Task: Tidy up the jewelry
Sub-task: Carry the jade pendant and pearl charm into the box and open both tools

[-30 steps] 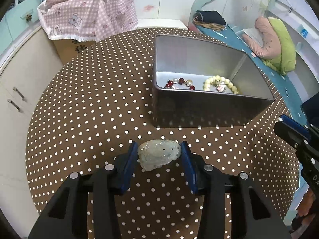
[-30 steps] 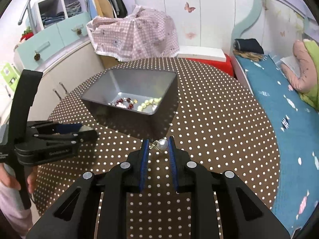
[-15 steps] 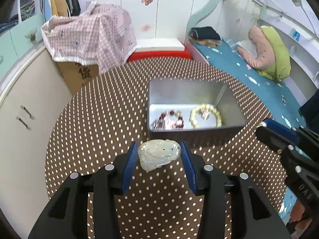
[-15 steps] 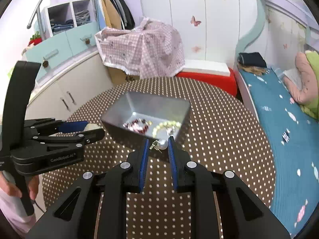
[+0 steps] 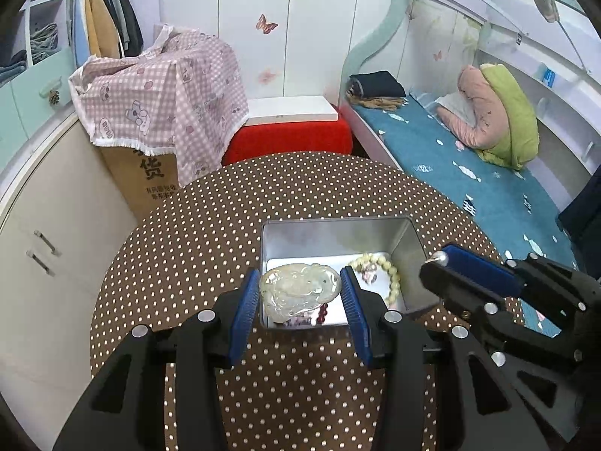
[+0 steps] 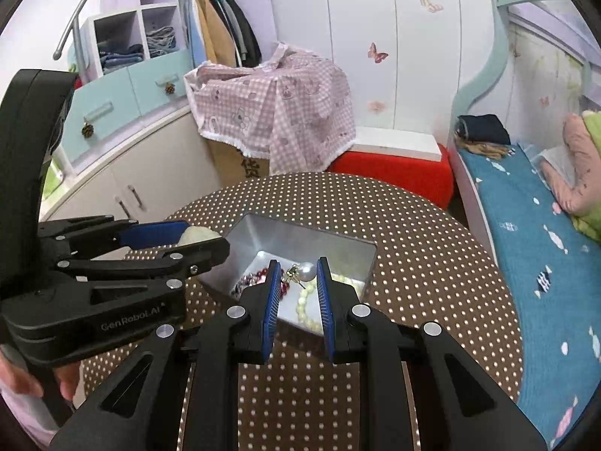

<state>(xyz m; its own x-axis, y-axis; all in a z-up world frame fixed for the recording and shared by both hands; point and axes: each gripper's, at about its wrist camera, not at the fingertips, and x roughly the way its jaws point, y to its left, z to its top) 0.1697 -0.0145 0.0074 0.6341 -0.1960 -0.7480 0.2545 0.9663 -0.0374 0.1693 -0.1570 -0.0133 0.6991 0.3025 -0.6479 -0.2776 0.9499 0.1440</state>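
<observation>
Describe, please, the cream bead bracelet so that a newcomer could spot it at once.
On the dotted round table stands an open metal tin. The bracelet lies on its floor at the right: a ring of pale cream beads, unlike the dark red beads beside it.

This was a child's bedroom in a home. White wardrobe doors [image 6: 360, 56] decorated with butterfly stickers [image 6: 377, 52] lined the back wall. To one side stood a bed [image 5: 469, 173] with a teal fish-print cover, a pink and green pillow [image 5: 496, 116] and folded clothes at its head. Open shelves [image 6: 127, 34] held folded garments, with jackets hanging beside them above mint-green drawers [image 6: 124, 94]. A pink checked cloth [image 5: 165, 86] covered a cardboard box, next to a red stool [image 5: 289, 139]. In the foreground was a round table [image 5: 195, 248] under a brown polka-dot cloth.
</observation>
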